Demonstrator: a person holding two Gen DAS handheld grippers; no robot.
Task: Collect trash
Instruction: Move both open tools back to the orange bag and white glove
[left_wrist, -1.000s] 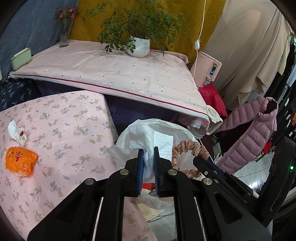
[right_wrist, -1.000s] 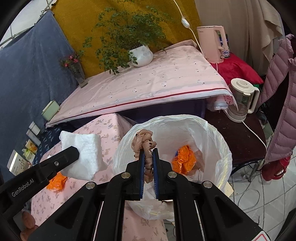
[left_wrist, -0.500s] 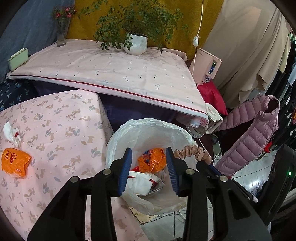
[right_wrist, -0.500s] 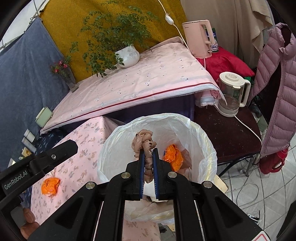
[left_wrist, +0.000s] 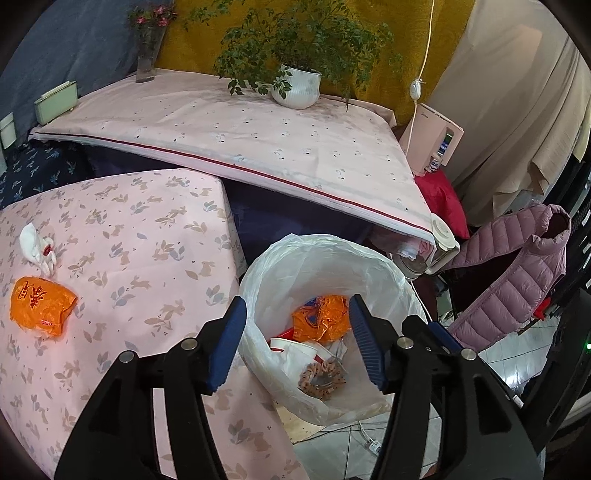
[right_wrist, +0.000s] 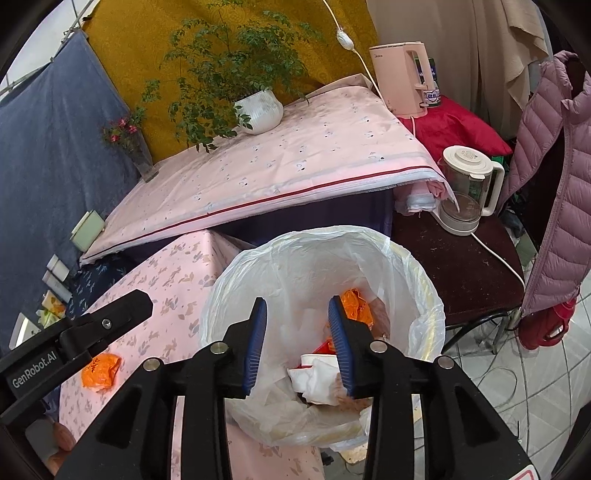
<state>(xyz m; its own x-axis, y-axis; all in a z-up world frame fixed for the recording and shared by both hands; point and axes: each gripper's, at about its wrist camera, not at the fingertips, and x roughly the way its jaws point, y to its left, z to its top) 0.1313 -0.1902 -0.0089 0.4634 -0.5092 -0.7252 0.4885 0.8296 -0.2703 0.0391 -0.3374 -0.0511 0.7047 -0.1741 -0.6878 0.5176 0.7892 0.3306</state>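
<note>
A bin lined with a white bag (left_wrist: 325, 251) stands at the corner of the pink floral table (left_wrist: 129, 258). In it lie an orange wrapper (left_wrist: 321, 321), a paper cup (left_wrist: 295, 345) and a pink scrunchie (left_wrist: 321, 380). My left gripper (left_wrist: 296, 306) hovers over the bin, its jaws opening with nothing between them. My right gripper (right_wrist: 297, 306) is also above the bin (right_wrist: 332, 236), jaws opening and empty, with white tissue (right_wrist: 314, 380) below. On the table remain an orange wrapper (left_wrist: 40, 306) and a crumpled white tissue (left_wrist: 37, 251).
Behind the bin a higher pink-covered table (right_wrist: 277, 173) carries a potted plant (right_wrist: 258, 110) and a vase (right_wrist: 142, 162). To the right are a glass jug (right_wrist: 465, 192) on a dark stool, a pink kettle (right_wrist: 402, 81), a hanging pink jacket (right_wrist: 554, 184) and floor cables.
The left gripper opened and dropped its white tissue wad into the bin. The right gripper then opened, and the pink scrunchie fell into the bin.
</note>
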